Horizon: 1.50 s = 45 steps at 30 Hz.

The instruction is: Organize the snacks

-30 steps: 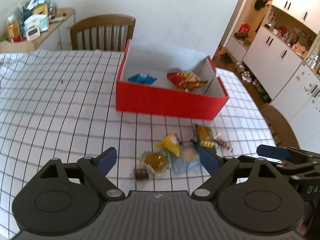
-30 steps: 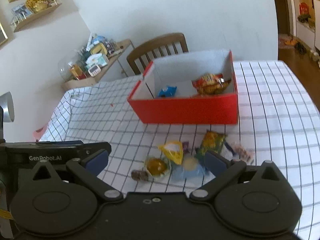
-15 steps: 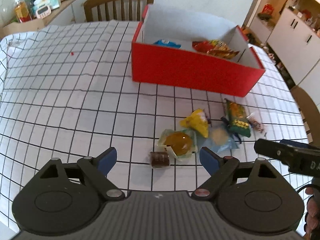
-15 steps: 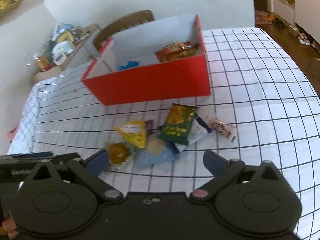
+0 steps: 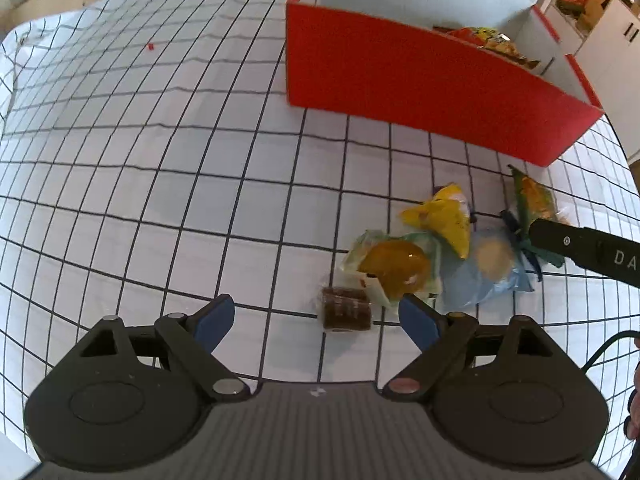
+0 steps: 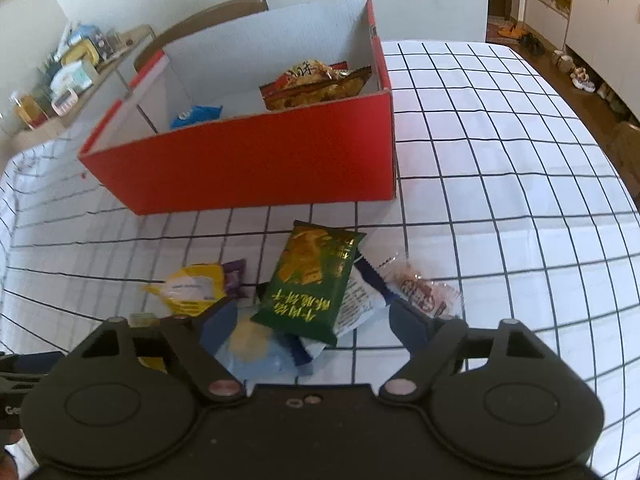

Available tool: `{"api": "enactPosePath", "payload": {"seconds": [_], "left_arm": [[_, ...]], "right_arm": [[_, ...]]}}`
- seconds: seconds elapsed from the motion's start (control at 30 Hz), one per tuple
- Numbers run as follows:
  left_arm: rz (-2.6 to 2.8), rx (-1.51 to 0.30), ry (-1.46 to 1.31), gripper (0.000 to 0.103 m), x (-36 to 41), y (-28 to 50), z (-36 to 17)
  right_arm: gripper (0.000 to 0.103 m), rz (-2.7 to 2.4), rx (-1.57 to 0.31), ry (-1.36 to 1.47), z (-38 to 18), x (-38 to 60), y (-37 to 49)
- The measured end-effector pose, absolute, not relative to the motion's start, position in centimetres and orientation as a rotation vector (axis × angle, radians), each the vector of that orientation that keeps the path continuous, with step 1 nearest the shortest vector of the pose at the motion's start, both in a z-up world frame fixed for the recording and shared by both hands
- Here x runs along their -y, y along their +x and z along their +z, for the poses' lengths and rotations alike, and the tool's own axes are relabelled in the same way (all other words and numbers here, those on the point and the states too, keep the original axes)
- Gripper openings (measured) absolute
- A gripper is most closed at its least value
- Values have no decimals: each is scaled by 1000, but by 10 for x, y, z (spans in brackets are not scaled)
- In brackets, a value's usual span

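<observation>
While both tools have dropped low toward the table in the last second, neither has closed on anything yet.

Right gripper (image 6: 308, 322): jaws spread wide, empty; it now straddles the green foil snack packet with yellow print (image 6: 314, 280), which lay well ahead of it a second ago.

Left gripper (image 5: 316, 320): likewise released, holding nothing; the small brown wrapped chocolate piece (image 5: 346, 314) now sits just ahead between its blue fingertips (image 5: 418, 320).

Loose pile: clear-wrapped orange jelly cup (image 5: 394, 266), yellow crinkled bag (image 5: 444, 220), pale blue pouch (image 5: 490, 276) and clear-wrapped red candy (image 6: 424, 292), all touching or overlapping on the white black-gridded tablecloth (image 5: 160, 160).

Red cardboard box with white lining (image 6: 256, 168): 2 packets already inside, 1 blue (image 6: 196, 116), 1 red-and-yellow (image 6: 316, 84).

Meaning: both approaches look finished, so I judge the next step is closing on the green packet and the chocolate.
</observation>
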State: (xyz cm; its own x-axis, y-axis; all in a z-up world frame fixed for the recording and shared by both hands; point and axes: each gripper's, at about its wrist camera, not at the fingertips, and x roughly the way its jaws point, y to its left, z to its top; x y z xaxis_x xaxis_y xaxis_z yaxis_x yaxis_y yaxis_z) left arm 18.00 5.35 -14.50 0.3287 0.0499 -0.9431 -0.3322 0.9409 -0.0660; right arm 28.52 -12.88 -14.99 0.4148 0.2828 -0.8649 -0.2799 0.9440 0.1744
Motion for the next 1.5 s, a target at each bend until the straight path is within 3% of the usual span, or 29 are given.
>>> {"api": "enactPosePath", "payload": {"seconds": [0.27,0.53,0.6,0.77,1.5], "left_arm": [[245,-1248,-284,63,-55,181,-157],[232,-1253,-313,49,-54,184,-159],[229,-1257,-322,39,-54,184,-159],[226,-1247,-332,29,-52,183,-156],[210,-1144,-391,29,-61,154,-107]], "right_arm": [[73,340,-1087,-63,-159,118,298],[56,365,-1084,-91,-163,112,301],[54,364,-1081,-96,-163,112,301],[47,359,-1073,-80,-161,116,301],[45,436,-1003,45,-104,145,260]]}}
